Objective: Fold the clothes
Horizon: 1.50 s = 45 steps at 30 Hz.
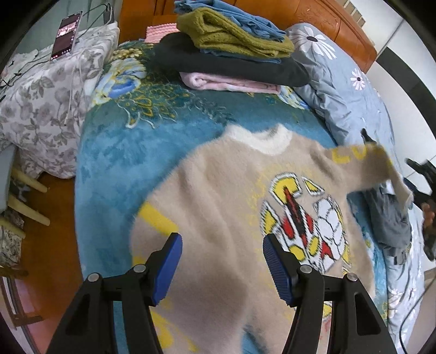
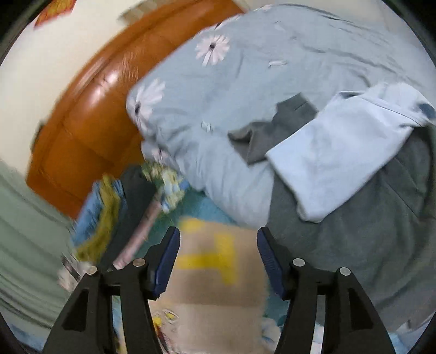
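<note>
A beige fuzzy sweater [image 1: 226,196] with a white collar and a colourful front graphic lies face up on the blue floral blanket [image 1: 122,152]. My left gripper [image 1: 222,261] hovers open and empty over its lower body. Its right sleeve [image 1: 381,166] with yellow letters is lifted and blurred at the right, near the right gripper's black frame [image 1: 423,185]. In the right wrist view my right gripper [image 2: 218,258] is open; the beige sleeve [image 2: 218,266] with yellow marks lies blurred between and below its blue pads, apart from them.
A stack of folded clothes [image 1: 231,49] sits at the bed's head by the wooden headboard [image 1: 327,16]. A light blue flowered duvet [image 2: 245,81] carries a grey garment [image 2: 368,231] and a pale blue one [image 2: 340,152]. A floral pillow with a phone [image 1: 65,35] lies left.
</note>
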Each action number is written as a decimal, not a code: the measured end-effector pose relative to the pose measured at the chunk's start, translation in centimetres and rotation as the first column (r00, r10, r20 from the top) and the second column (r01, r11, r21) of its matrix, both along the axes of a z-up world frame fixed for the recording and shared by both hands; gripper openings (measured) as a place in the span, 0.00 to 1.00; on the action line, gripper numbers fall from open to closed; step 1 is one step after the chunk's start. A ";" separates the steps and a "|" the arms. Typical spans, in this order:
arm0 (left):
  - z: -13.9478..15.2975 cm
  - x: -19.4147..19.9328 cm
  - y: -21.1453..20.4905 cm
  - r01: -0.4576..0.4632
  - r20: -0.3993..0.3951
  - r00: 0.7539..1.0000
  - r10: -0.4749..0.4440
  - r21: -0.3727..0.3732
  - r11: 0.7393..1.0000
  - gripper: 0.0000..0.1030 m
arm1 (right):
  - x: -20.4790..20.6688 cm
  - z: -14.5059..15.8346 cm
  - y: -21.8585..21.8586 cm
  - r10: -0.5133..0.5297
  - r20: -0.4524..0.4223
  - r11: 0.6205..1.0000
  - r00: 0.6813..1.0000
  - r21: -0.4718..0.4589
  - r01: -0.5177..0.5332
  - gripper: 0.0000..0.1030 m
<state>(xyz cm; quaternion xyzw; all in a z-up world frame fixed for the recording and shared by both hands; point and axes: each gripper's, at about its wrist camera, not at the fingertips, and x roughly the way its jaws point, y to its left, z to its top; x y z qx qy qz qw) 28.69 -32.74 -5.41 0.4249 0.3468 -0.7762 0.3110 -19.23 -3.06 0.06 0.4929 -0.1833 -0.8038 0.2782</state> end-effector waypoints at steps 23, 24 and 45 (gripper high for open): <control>-5.9 -3.2 -6.5 0.059 0.070 0.995 -0.069 0.130 0.990 0.57 | 12.4 -13.1 -2.8 0.345 0.264 0.847 0.900 0.326 -0.420 0.43; -5.9 -3.3 -6.3 0.068 0.073 0.994 -0.078 0.122 0.990 0.46 | 12.7 -13.0 -2.7 0.348 0.267 0.845 0.899 0.326 -0.424 0.30; -0.1 -17.3 2.4 0.475 0.205 0.874 -0.440 -0.169 0.864 0.23 | 17.2 -8.2 7.2 0.171 0.178 0.874 0.969 0.427 -0.233 0.09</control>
